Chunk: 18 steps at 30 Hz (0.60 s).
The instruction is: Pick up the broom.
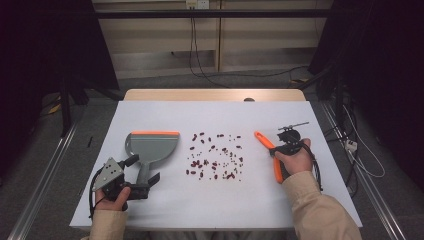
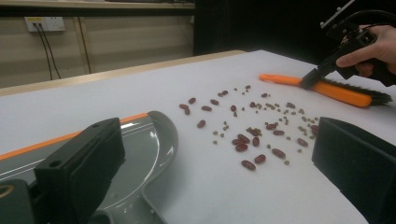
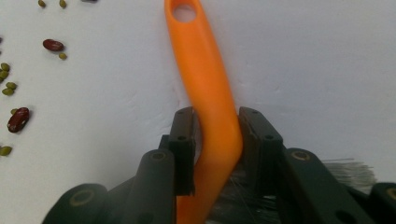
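A grey dustpan (image 1: pixel 150 146) with an orange lip lies at the left of the white table (image 1: pixel 165 115). My left gripper (image 1: pixel 142 171) is open, its jaws standing on either side of the dustpan's handle. In the left gripper view the dustpan (image 2: pixel 140 154) sits by the left jaw. Several red and small green beans (image 1: pixel 215 157) are scattered mid-table. At the right lies an orange brush (image 1: pixel 265 142), and my right gripper (image 1: pixel 276 151) is shut on its handle. In the right gripper view the brush (image 3: pixel 205 79) is pinched between both pads, its black bristles low behind the jaws.
The beans (image 2: pixel 254 135) spread between the dustpan and the brush (image 2: pixel 336 91). A wooden table edge (image 1: pixel 215 95) runs along the far side. Cables (image 1: pixel 197 55) trail across the floor beyond it, and dark curtains flank both sides.
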Motion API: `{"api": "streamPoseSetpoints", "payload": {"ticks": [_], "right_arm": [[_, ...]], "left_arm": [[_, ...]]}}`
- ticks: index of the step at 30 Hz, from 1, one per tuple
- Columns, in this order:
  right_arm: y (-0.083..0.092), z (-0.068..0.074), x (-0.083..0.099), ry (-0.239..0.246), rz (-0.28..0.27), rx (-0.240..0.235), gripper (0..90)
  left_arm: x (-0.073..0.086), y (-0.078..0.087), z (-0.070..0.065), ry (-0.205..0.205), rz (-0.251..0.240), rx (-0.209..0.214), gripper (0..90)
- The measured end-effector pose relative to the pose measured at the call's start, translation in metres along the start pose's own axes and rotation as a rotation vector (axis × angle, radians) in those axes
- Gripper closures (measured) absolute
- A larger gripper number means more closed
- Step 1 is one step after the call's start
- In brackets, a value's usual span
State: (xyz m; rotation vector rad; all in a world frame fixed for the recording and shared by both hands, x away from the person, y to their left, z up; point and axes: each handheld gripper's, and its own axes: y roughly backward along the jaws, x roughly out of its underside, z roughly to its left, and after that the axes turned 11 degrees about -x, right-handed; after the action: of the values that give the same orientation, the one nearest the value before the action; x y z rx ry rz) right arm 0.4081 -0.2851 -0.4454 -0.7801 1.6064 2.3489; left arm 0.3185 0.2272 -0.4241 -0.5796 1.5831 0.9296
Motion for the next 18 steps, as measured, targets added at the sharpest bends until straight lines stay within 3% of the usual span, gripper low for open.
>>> {"api": "streamPoseSetpoints", "payload": {"ticks": [8,15,18], "right_arm": [[0.0045,-0.0045,0.0039,-0.016,-0.058,-0.036,70.3],[0.0049,-0.0011,0.0031,0.01,-0.06,-0.016,70.4],[0.0047,-0.0045,0.0014,0.001,-0.054,-0.043,70.4]], "left_arm": [[-0.0036,-0.0014,-0.0006,0.006,-0.011,0.002,2.0],[-0.0038,-0.0017,-0.0022,0.011,-0.008,0.001,2.0],[-0.0036,-0.002,-0.0029,0.005,-0.004,0.003,2.0]]}}
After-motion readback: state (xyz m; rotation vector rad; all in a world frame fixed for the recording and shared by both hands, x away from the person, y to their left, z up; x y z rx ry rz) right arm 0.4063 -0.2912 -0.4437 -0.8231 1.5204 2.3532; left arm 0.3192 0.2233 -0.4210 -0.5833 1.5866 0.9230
